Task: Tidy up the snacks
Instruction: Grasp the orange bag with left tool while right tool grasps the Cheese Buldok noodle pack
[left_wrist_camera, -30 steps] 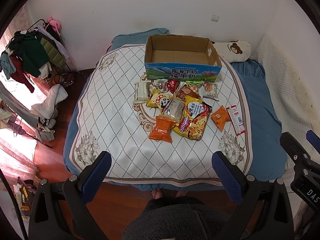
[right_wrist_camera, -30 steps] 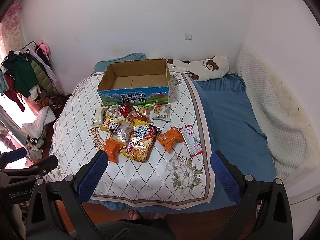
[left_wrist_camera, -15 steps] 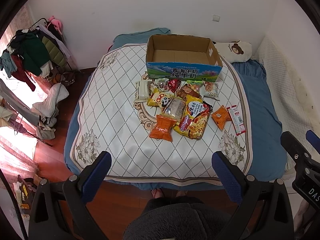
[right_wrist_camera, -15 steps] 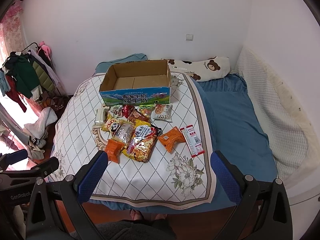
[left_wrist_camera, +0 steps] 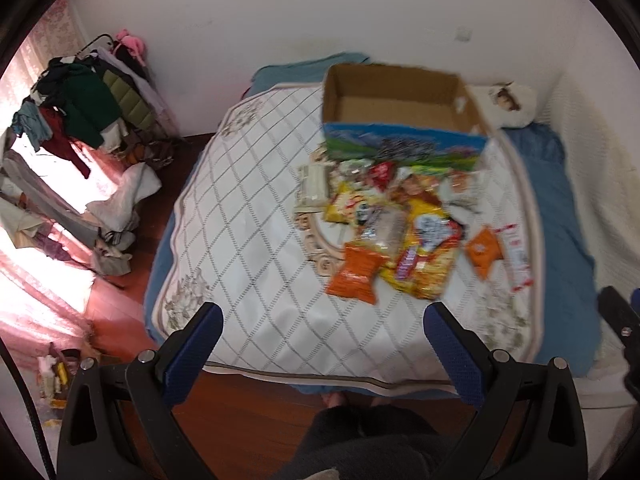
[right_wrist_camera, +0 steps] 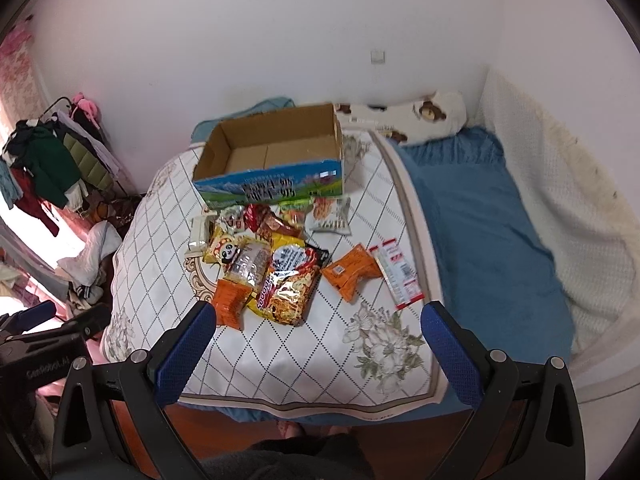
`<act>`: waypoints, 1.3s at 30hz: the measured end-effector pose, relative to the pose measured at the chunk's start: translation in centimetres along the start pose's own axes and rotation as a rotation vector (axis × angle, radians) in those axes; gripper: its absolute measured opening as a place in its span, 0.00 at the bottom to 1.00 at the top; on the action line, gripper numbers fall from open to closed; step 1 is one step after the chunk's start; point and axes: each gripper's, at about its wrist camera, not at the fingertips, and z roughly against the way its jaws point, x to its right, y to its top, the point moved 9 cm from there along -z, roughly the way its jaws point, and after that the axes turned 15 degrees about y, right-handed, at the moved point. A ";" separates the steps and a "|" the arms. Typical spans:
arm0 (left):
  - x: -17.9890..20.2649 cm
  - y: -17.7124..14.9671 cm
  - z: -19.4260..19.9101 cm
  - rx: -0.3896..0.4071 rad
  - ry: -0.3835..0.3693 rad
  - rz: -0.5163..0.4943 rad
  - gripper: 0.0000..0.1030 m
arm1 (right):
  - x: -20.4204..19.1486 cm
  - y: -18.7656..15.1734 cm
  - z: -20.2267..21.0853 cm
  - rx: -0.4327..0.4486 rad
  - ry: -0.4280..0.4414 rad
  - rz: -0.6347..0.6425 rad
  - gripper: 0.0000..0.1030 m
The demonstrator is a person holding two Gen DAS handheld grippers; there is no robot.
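An empty cardboard box (left_wrist_camera: 400, 120) (right_wrist_camera: 272, 160) with a blue printed front stands at the far end of the quilted bed cover (left_wrist_camera: 256, 240) (right_wrist_camera: 288, 344). Several snack packets lie in a pile in front of it: a yellow noodle pack (left_wrist_camera: 424, 256) (right_wrist_camera: 288, 284), an orange bag (left_wrist_camera: 354, 274) (right_wrist_camera: 230, 300), a smaller orange packet (left_wrist_camera: 482, 250) (right_wrist_camera: 352, 274) and a red-and-white strip pack (right_wrist_camera: 396, 274). My left gripper (left_wrist_camera: 322, 324) and right gripper (right_wrist_camera: 316, 324) are both open and empty, held above the near edge of the bed, apart from the snacks.
A clothes rack (left_wrist_camera: 80, 108) (right_wrist_camera: 48, 164) piled with garments stands at the left by a bright window. A bear-print pillow (right_wrist_camera: 424, 118) lies at the head of the blue sheet (right_wrist_camera: 488, 240). A white blanket (right_wrist_camera: 580, 208) runs along the right wall. Wooden floor (left_wrist_camera: 240, 408) shows below.
Both grippers have moved forward toward the bed, so the snacks and box look larger. The left view has swung and is blurred. Both grippers stay open.
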 end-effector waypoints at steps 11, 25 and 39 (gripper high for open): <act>5.3 -0.8 -14.3 -0.170 0.084 -0.192 1.00 | 3.8 -2.6 -16.9 -0.195 0.088 -0.108 1.00; 13.7 -2.5 -27.1 -0.382 -0.141 -0.375 0.51 | 4.9 -3.1 -27.1 -0.308 -0.004 -0.206 1.00; 5.1 -2.3 -30.0 -0.485 -0.215 -0.160 0.49 | 4.3 -4.7 -37.7 -0.498 -0.084 -0.314 0.87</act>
